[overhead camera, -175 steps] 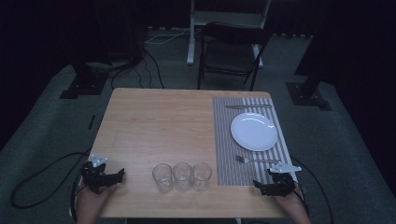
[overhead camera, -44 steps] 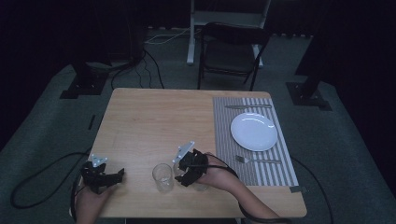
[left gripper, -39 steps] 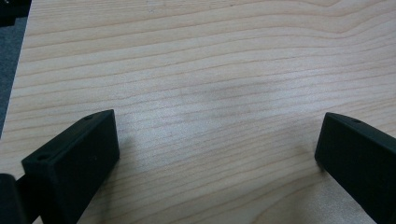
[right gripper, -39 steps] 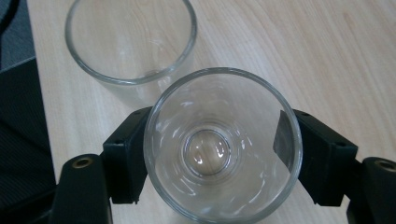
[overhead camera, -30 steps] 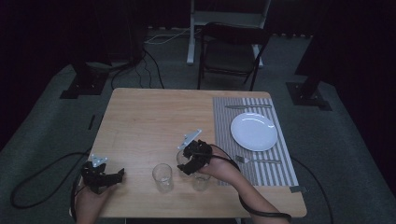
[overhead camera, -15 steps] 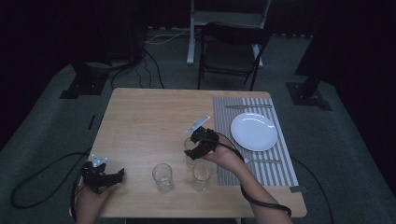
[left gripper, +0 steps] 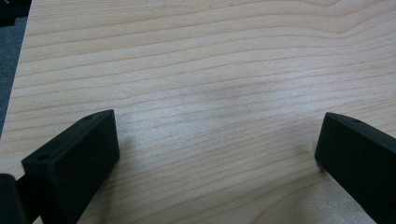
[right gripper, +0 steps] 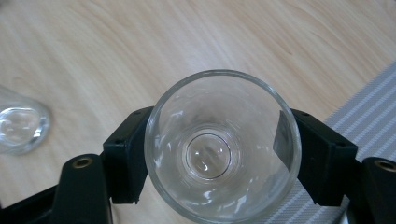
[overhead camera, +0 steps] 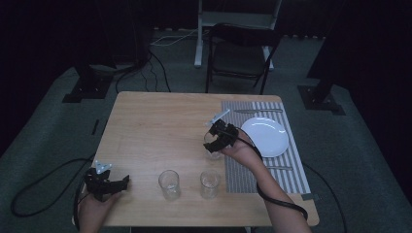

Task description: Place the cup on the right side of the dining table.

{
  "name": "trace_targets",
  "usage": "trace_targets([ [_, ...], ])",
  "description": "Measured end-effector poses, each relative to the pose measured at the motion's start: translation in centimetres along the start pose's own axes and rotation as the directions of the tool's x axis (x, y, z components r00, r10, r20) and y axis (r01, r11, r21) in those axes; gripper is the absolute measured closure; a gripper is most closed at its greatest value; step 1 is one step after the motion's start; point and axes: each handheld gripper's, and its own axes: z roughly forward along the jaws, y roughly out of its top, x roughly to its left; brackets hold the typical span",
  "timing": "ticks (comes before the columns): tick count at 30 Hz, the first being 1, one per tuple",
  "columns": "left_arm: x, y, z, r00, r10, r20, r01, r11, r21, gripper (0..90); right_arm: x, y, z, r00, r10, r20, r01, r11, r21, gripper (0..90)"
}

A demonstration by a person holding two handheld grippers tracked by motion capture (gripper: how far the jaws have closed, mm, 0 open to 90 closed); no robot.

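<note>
My right gripper (overhead camera: 214, 145) is shut on a clear drinking glass (right gripper: 222, 149), one jaw pressed on each side of it. In the high view the held glass (overhead camera: 213, 148) hangs over the wooden table (overhead camera: 155, 126), just left of the striped placemat (overhead camera: 262, 145). Two more empty glasses (overhead camera: 169, 184) (overhead camera: 209, 183) stand near the table's front edge. One of them, the glass (right gripper: 21, 123), appears at the left of the right gripper view. My left gripper (overhead camera: 109, 186) rests at the front left corner, its jaws wide open over bare wood (left gripper: 215, 93).
A white plate (overhead camera: 265, 136) lies on the placemat, with a knife (overhead camera: 257, 111) beyond it and a fork (overhead camera: 279, 168) in front of it. A folding chair (overhead camera: 240, 56) stands behind the table. Cables trail on the floor at the left.
My right gripper has carried one glass from the front row away from the person and rightward, toward the placemat. Two glasses stay in the row. The left gripper has not moved.
</note>
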Motion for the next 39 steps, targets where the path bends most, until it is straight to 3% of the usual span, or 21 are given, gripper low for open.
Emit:
trace_targets([
  [11,0.0,0.0,0.0,1.0,0.001,0.0,-0.001,1.0,0.001,0.1,-3.2,0.5,0.4,0.9962,0.078,0.039,-0.078,0.997,-0.001,28.4],
  [14,0.0,0.0,0.0,1.0,0.001,0.0,-0.001,1.0,0.001,0.1,-5.1,0.7,0.7,0.9888,0.133,0.066,-0.134,0.991,-0.002,28.4],
  [17,0.0,0.0,0.0,1.0,0.001,0.0,-0.001,1.0,0.0,0.1,-6.0,0.9,0.7,0.9843,0.154,0.085,-0.155,0.988,-0.003,28.5],
  [22,0.0,0.0,0.0,1.0,0.001,0.0,-0.001,1.0,0.001,0.1,-8.8,0.9,0.6,0.9628,0.239,0.125,-0.238,0.971,-0.022,28.5],
  [24,0.0,0.0,0.0,1.0,0.001,0.0,-0.001,1.0,0.001,0.1,-10.3,0.8,0.6,0.9456,0.284,0.158,-0.282,0.959,-0.039,28.5],
  [25,0.0,0.0,0.0,1.0,0.001,0.0,-0.001,1.0,0.001,0.1,-10.3,0.8,0.6,0.9456,0.284,0.158,-0.282,0.959,-0.039,28.5],
  [27,0.0,0.0,0.0,1.0,0.002,0.0,-0.002,1.0,0.001,0.1,-11.1,0.8,0.6,0.9348,0.308,0.177,-0.304,0.951,-0.051,28.5],
  [28,0.0,0.0,0.0,1.0,0.001,0.0,-0.001,1.0,0.001,0.1,-12.0,0.7,0.6,0.9253,0.332,0.184,-0.325,0.943,-0.064,28.5],
  [30,0.0,0.0,0.0,1.0,0.001,0.0,-0.001,1.0,0.001,0.1,-12.3,0.7,0.7,0.9222,0.34,0.184,-0.334,0.94,-0.06,28.5],
  [32,0.0,0.0,0.0,1.0,0.001,0.0,-0.001,1.0,0.001,0.1,-13.4,0.9,0.9,0.9084,0.364,0.205,-0.359,0.931,-0.066,28.5],
  [33,0.0,0.0,0.0,1.0,0.001,0.0,-0.001,1.0,0.001,0.1,-13.4,0.9,0.9,0.9084,0.364,0.205,-0.359,0.931,-0.066,28.5],
  [36,0.0,0.0,0.0,1.0,0.001,0.0,-0.001,1.0,0.001,0.1,-14.4,1.2,1.3,0.8947,0.394,0.211,-0.385,0.919,-0.083,28.5],
  [39,0.0,0.0,0.0,1.0,0.0,0.0,0.0,1.0,0.0,0.1,-14.9,1.4,1.6,0.8891,0.409,0.205,-0.4,0.912,-0.087,28.5],
])
